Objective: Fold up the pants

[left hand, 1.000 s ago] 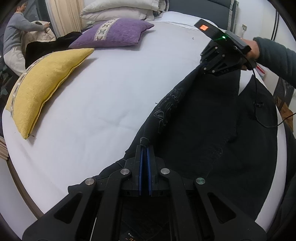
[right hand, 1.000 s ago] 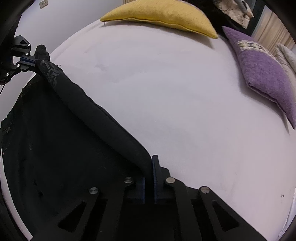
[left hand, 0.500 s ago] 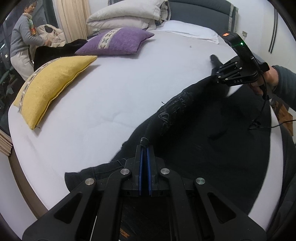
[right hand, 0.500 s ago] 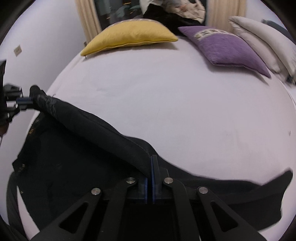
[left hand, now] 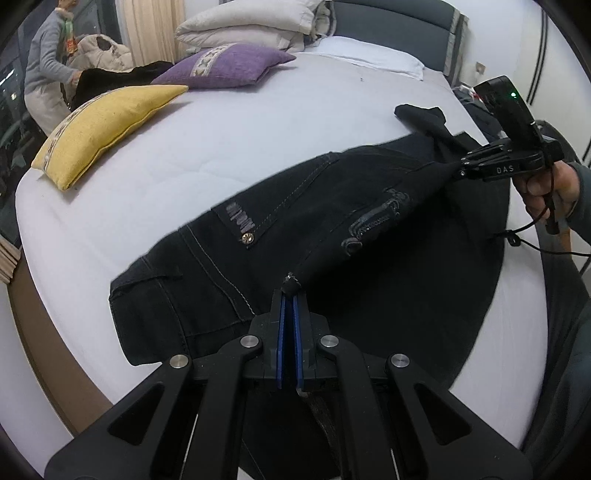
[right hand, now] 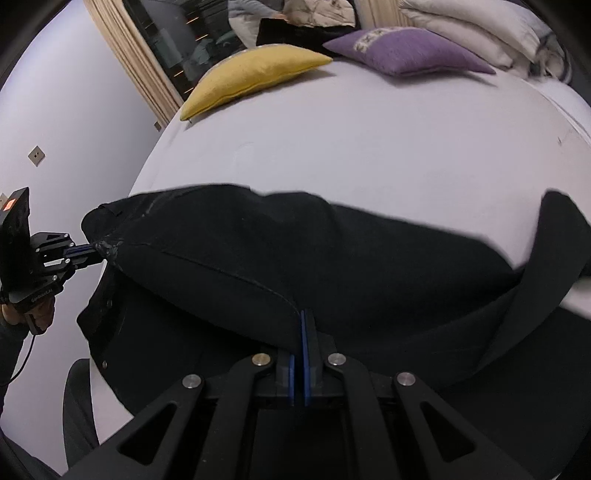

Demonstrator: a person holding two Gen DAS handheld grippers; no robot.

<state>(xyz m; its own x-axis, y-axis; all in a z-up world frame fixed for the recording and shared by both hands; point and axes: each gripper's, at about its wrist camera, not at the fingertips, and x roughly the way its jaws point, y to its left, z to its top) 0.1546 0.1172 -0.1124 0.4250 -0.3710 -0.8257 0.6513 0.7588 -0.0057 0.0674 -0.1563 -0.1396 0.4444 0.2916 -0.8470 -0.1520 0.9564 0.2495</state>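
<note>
Writing: white letters "DAS" are showing on the side of the right gripper (left hand: 456, 171) in the left wrist view; a grey embroidered patch with a brass rivet is sitting beside a seam on the pants (left hand: 295, 236), its letters too small to read. A green light is glowing on the unit atop the right gripper; an orange one is glowing on the unit atop the left gripper (right hand: 96, 254).

Grippers: the left gripper's fingers (left hand: 300, 314) are pressing together on a pinch of the pants' dark cloth at the tips. The right gripper's fingers (right hand: 309, 332) are likewise closing on a fold edge of the same cloth. Both are pointing steeply downward toward the bed (left hand: 229, 147). The right hand (left hand: 546, 192) is wrapping the handle, a thin black cable trailing beneath it.

Pants: black denim, lying across the near part of the bed, a raised ridge of cloth stretching between the two grippers, and one leg end (left hand: 421, 114) sticking up beyond the right gripper.

Surroundings: a yellow cushion (left hand: 107, 129) and a purple cushion (left hand: 229, 66) are lying well apart from the pants near the far edge; white pillows (left hand: 251, 22) are stacking against a grey headboard (left hand: 399, 22). A person in a grey top (left hand: 44, 66) is standing beyond the bed, handling clothing.
</note>
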